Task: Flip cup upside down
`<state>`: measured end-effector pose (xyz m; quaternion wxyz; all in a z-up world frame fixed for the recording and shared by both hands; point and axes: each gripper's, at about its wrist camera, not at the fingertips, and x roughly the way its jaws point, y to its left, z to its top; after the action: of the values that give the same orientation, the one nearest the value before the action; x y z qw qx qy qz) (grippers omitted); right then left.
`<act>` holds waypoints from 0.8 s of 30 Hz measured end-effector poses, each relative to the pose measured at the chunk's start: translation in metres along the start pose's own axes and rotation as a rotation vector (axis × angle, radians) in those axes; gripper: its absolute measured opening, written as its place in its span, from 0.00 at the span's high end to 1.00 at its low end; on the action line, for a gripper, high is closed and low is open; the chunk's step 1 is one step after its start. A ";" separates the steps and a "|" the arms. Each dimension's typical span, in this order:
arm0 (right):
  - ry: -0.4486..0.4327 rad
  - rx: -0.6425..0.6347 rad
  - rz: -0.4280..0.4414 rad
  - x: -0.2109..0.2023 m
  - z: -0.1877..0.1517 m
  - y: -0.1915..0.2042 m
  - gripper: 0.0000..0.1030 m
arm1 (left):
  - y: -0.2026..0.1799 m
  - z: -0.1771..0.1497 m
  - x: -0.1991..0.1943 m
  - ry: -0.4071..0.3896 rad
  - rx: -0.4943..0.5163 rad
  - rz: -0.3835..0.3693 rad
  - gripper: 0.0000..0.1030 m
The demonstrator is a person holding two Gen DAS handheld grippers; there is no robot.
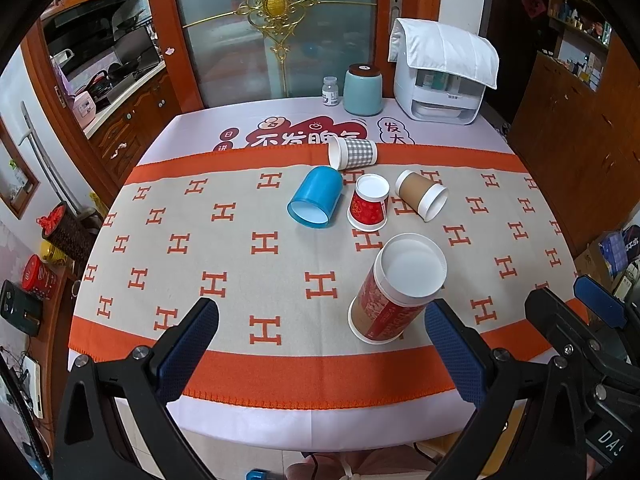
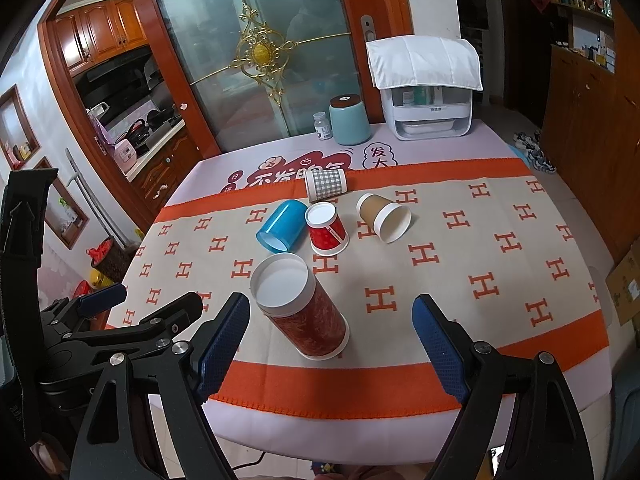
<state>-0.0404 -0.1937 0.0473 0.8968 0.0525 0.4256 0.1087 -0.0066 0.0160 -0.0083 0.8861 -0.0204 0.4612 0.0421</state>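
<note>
A tall red paper cup stands upside down near the table's front edge, also in the right wrist view. A small red cup stands upside down behind it. A blue cup, a checked cup and a brown cup lie on their sides. My left gripper is open and empty, left of the tall cup. My right gripper is open and empty, with the tall cup between its fingers' line of view.
The table has an orange and beige cloth. At the back stand a teal canister, a small white bottle and a white appliance under a cloth. A glass door and wooden cabinets lie behind.
</note>
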 end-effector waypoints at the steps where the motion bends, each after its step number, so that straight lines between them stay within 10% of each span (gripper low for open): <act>1: 0.000 0.000 0.000 0.000 0.000 0.000 0.18 | -0.001 0.000 0.000 -0.001 -0.001 0.000 0.01; 24: 0.003 0.004 0.002 0.001 0.001 -0.002 0.18 | -0.001 -0.001 0.003 0.004 0.002 0.002 0.01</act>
<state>-0.0388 -0.1950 0.0470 0.8959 0.0544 0.4273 0.1089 -0.0054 0.0149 -0.0111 0.8852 -0.0190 0.4630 0.0424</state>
